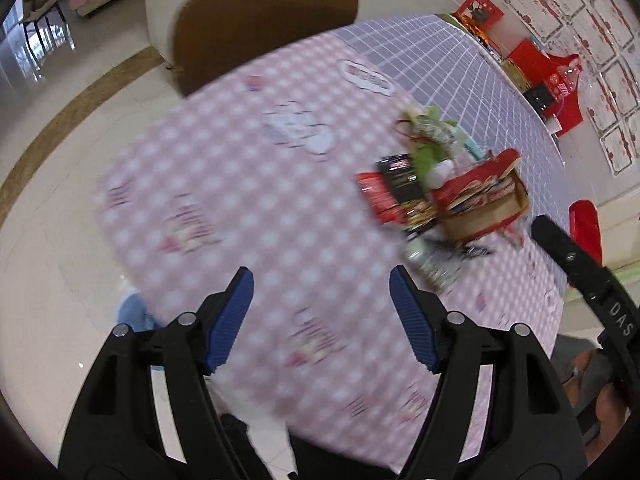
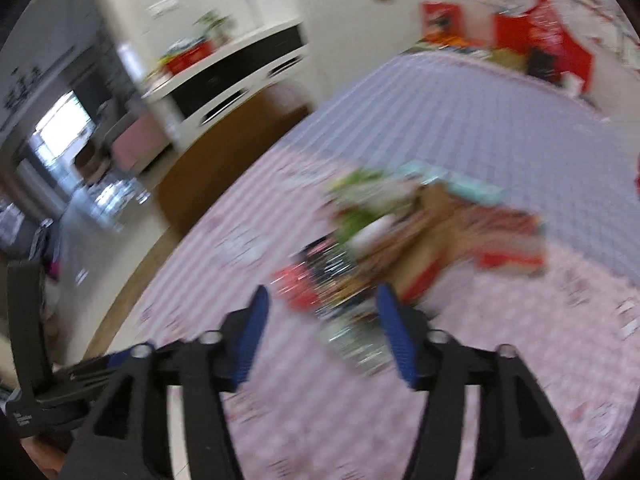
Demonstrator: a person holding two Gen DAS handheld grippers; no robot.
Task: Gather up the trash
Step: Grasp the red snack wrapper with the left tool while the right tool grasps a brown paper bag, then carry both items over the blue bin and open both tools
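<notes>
the left gripper [image 1: 322, 320] is matt black plastic with small bright metal pins at its joints; its fingers [image 1: 230, 322] carry blue ribbed pads that look rubbery. the right gripper [image 2: 320, 334] is built of the same stuff. under both lies a tablecloth [image 1: 240, 200], soft-looking cloth or vinyl, pink check near the tools and lilac grid beyond. ahead of the left gripper and to its right, the trash pile [image 1: 444, 188] shows glossy foil wrappers, crinkled green film and a brown cardboard box [image 1: 480, 204] with a printed red skin. past the table's far edge, a chair back [image 1: 264, 20] looks smooth brown; the floor [image 1: 60, 216] is polished, shiny tile.
</notes>
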